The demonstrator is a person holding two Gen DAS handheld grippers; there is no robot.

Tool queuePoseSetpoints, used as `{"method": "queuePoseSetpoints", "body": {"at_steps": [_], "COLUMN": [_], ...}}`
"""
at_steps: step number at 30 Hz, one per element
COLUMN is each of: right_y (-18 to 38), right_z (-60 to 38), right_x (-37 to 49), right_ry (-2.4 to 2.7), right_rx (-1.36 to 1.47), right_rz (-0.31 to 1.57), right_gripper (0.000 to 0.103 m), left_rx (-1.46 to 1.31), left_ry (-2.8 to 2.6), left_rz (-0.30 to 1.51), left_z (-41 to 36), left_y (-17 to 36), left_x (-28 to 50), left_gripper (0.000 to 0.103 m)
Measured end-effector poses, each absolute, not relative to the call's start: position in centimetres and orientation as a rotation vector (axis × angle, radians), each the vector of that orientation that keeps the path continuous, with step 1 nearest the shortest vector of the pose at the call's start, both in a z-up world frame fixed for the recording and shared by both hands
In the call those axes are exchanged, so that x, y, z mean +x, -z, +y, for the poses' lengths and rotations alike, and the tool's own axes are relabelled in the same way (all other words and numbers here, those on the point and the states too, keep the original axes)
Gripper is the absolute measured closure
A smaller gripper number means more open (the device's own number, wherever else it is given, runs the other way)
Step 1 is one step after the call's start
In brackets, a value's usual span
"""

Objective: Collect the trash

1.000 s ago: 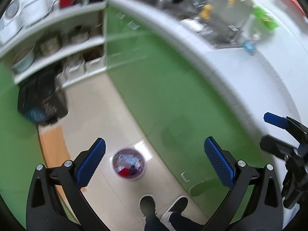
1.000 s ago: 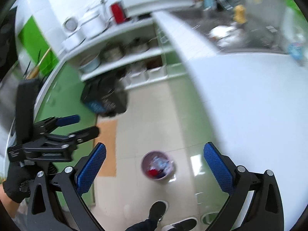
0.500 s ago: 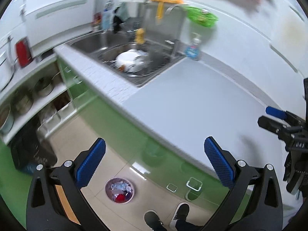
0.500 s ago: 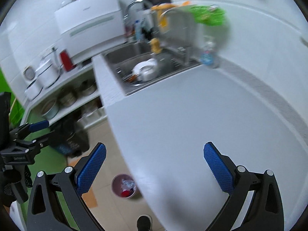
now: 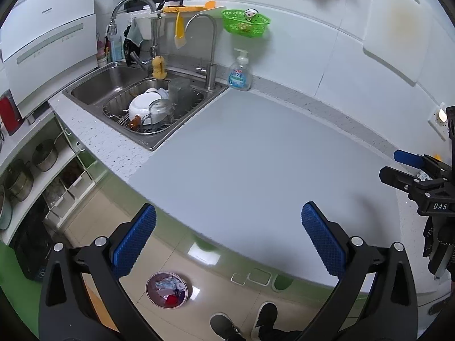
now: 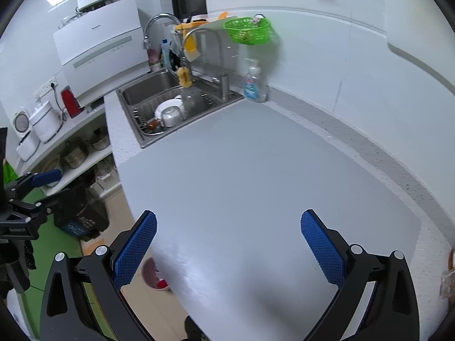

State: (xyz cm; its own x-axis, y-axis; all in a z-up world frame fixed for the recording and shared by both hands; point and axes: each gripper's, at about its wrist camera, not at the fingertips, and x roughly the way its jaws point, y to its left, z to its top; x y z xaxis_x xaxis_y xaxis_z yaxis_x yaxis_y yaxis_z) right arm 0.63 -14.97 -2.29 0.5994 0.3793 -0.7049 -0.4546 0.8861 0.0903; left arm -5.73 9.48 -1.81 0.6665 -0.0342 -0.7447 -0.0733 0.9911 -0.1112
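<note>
A small round trash bin (image 5: 167, 289) stands on the floor below the counter, holding crumpled paper and red scraps. My left gripper (image 5: 227, 224) is open and empty, high above the counter's front edge. It also shows at the left of the right wrist view as the left gripper (image 6: 52, 186). My right gripper (image 6: 227, 227) hangs open and empty over the grey countertop (image 6: 256, 170). The same right gripper (image 5: 398, 166) appears at the right edge of the left wrist view. The counter edge hides most of the trash bin (image 6: 155, 277) there. A small clear and brown item (image 6: 448, 272) lies at the counter's far right, cut off.
A steel sink (image 5: 113, 85) with a dish rack and bowls sits at the counter's left end, beside a soap bottle (image 5: 240, 71) and under a green basket (image 5: 246, 22). Open shelves (image 5: 37, 164) with pots stand at left. A person's shoes (image 5: 244, 324) are on the floor.
Both views have swung up from the floor and green cabinet fronts to the countertop and sink. The trash bin has slid to the bottom of the frames. Both grippers stay open.
</note>
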Motion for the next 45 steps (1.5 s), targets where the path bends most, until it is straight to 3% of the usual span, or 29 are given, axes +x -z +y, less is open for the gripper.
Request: {"method": "queuePoseSetpoints", "body": {"at_steps": [17,45], "right_y": [2.9,3.0], "right_z": [-18.7,-17.5], "right_x": [0.0,0.3], "right_ry": [-0.477,-0.518], "right_rx": [-0.101,-0.121], "right_rz": [0.826,0.829], "right_gripper": [0.006,0.006], "left_rx": [-0.093,-0.097], "left_ry": [-0.015,-0.065], "left_rz": [0.893,0.889], "left_z": [4.2,5.0], "left_y": [1.6,1.4], "left_x": [-4.8,-5.1], "left_gripper": [0.003,0.003]}}
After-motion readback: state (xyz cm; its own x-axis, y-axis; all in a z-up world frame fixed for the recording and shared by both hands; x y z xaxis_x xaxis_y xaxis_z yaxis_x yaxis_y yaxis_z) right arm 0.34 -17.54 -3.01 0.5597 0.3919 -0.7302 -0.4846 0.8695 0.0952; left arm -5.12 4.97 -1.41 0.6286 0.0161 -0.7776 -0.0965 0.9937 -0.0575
